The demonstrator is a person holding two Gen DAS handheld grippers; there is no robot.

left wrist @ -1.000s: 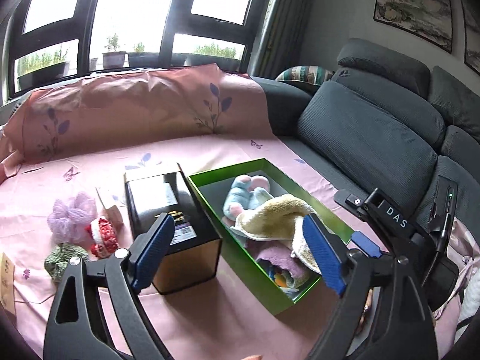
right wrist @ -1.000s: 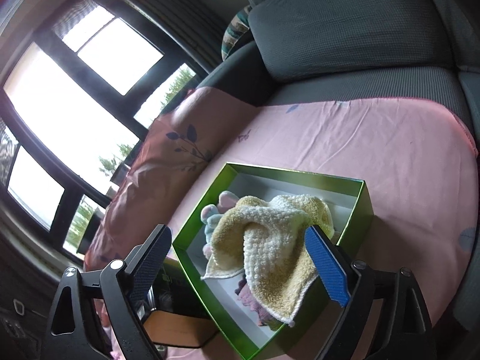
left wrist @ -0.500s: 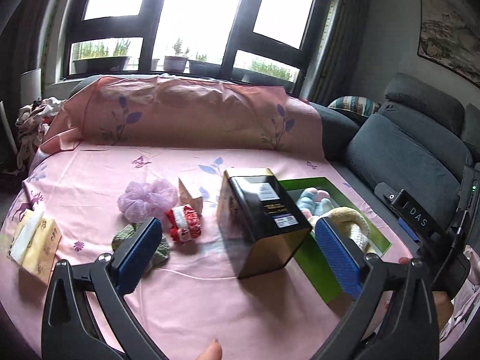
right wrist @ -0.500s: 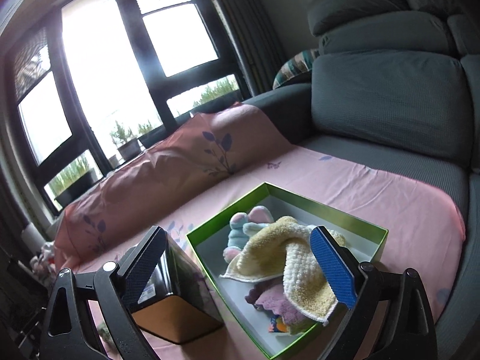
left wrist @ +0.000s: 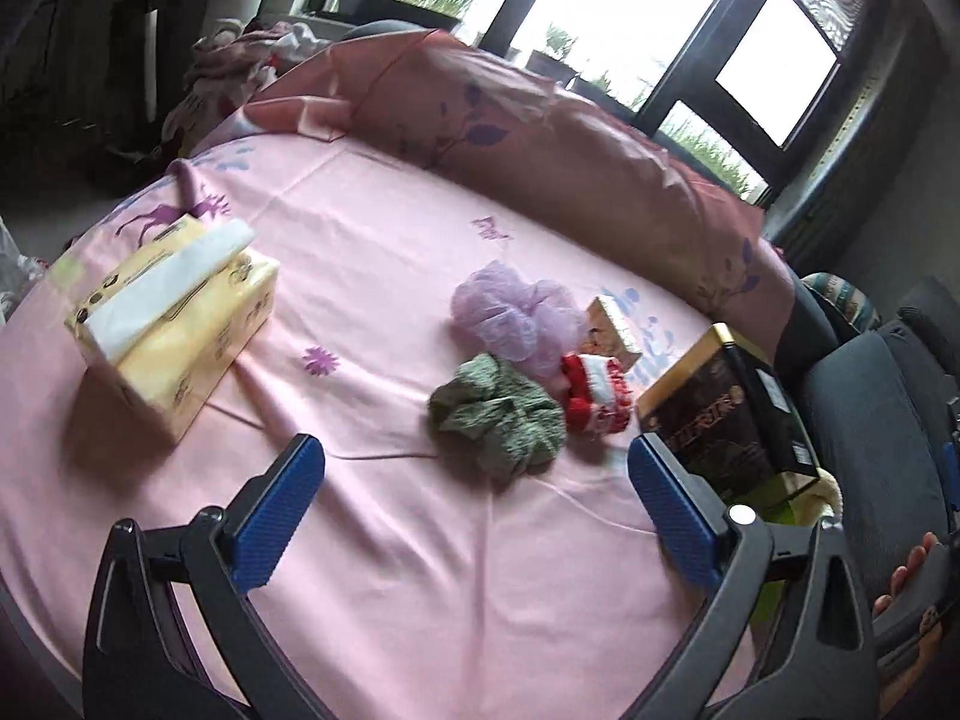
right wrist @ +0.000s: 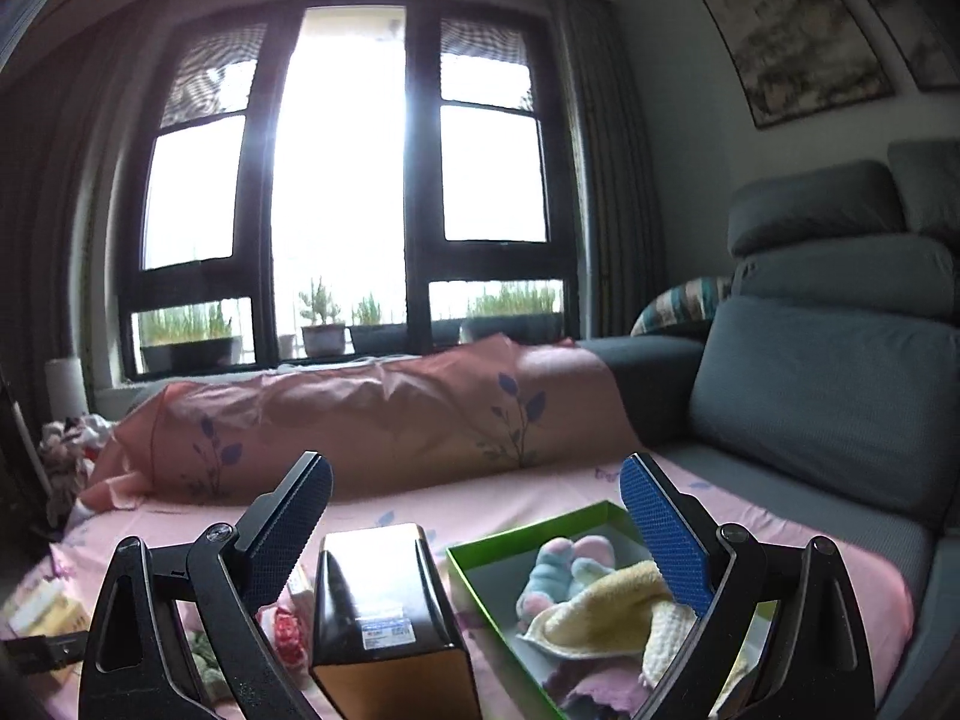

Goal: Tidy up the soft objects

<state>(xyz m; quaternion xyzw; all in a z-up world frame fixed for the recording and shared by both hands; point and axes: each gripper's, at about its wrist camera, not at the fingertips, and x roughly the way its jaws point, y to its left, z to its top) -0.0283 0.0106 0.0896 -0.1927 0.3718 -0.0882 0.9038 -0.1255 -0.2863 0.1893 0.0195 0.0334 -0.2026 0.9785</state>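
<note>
A: What does the left gripper (left wrist: 477, 501) show?

B: Its fingers are spread wide with nothing between them, held above the pink sheet (left wrist: 372, 276). A green cloth (left wrist: 498, 417) lies at about 12 o'clock from the tips, bunched up on the sheet.

A: And around the cloth?

B: At its 1 o'clock a lilac pouf (left wrist: 516, 315), touching it or nearly so. At its 3 o'clock a red-and-white knit (left wrist: 597, 393), right against it. A small gold box (left wrist: 615, 333) stands beside the pouf, at the knit's 12 o'clock. A dark box (left wrist: 732, 420) sits at 3 o'clock from the knit, close by.

A: Anything to the left?

B: A tissue box (left wrist: 174, 324) at 10 o'clock from the tips, well apart from the soft things.

A: The right gripper (right wrist: 477, 525)?

B: Also spread wide and holding nothing. At its 5 o'clock is a green tray (right wrist: 528, 531), just beside the dark box. Inside lie a yellow towel (right wrist: 606, 609), a pastel plush (right wrist: 558, 576) at the towel's 11 o'clock, and something purple (right wrist: 591, 681) under the towel; I cannot tell what.

A: Beyond the tray?

B: A grey sofa (right wrist: 828, 396) at 2 o'clock, and a window (right wrist: 342, 180) at 12.
</note>
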